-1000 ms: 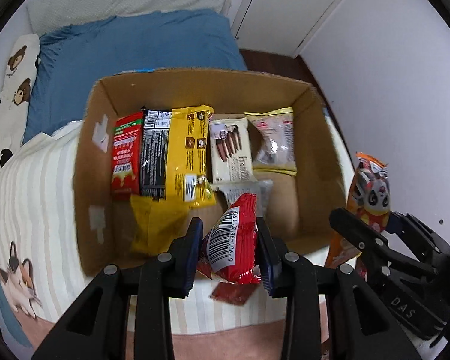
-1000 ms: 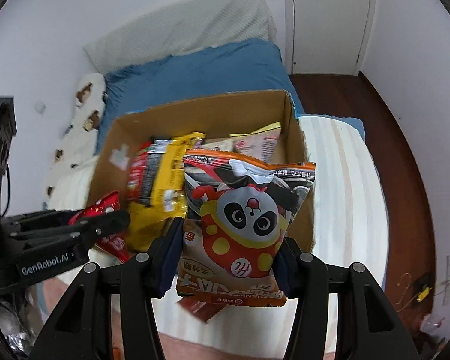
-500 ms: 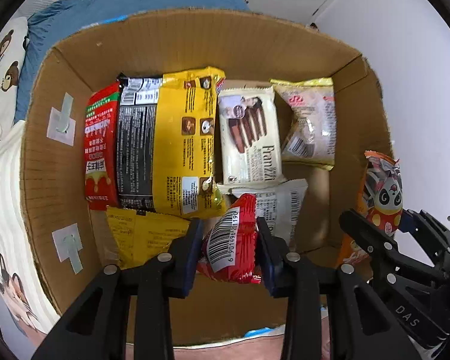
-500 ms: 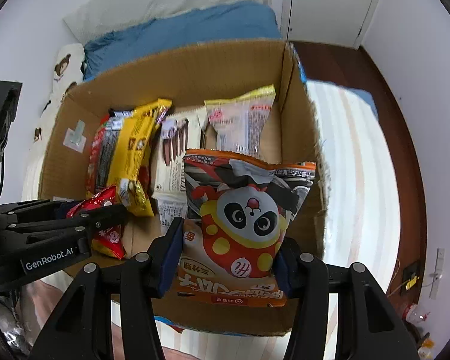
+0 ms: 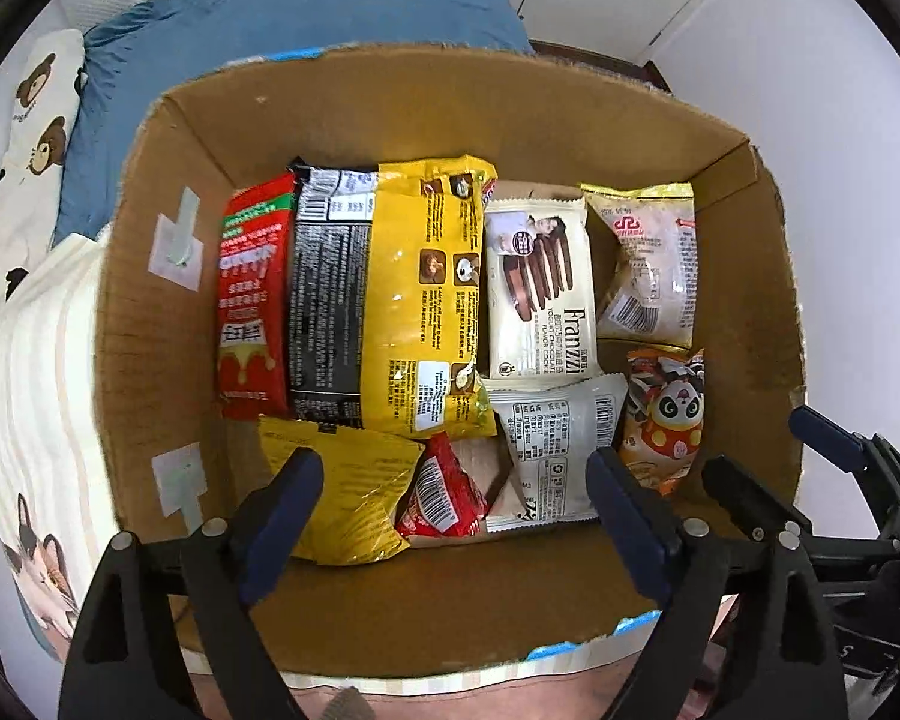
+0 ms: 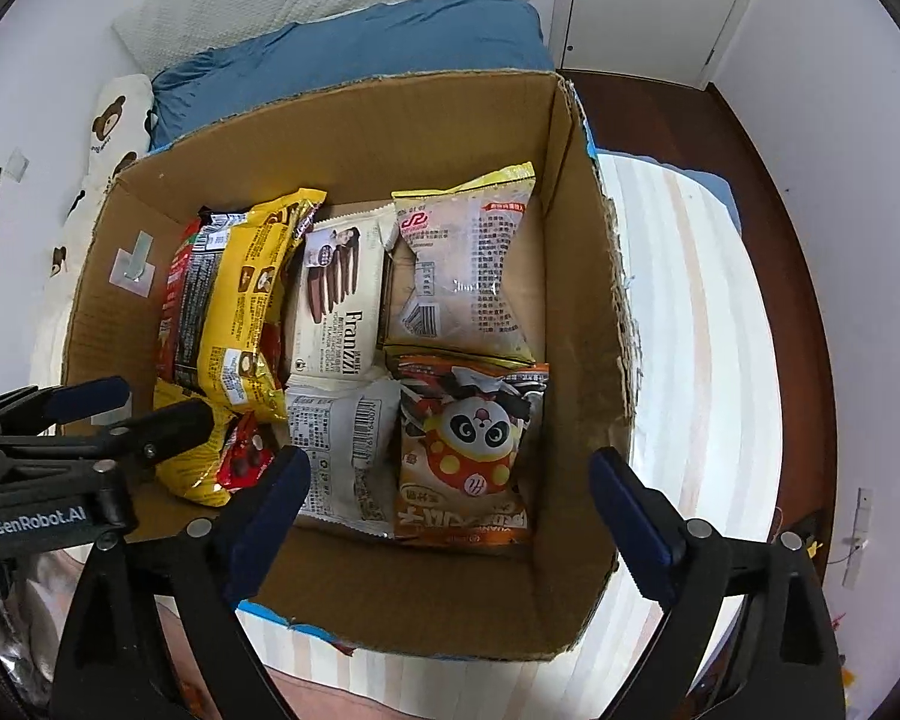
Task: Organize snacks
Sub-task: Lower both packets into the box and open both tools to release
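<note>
Snacks now all lie in the brown cardboard box point(image 5: 744, 276) on the striped bed. A second ago my left gripper point(image 5: 450, 483) pinched the small red snack packet point(image 5: 441, 489) and my right gripper point(image 6: 450, 483) pinched the orange panda snack bag point(image 6: 471, 450). Both have just been opening and now stand spread wide, gripping nothing. I see the red packet lying at the near wall beside a yellow bag point(image 5: 342, 486). The panda bag lies in the near right corner, touching a white packet point(image 6: 339, 450).
</note>
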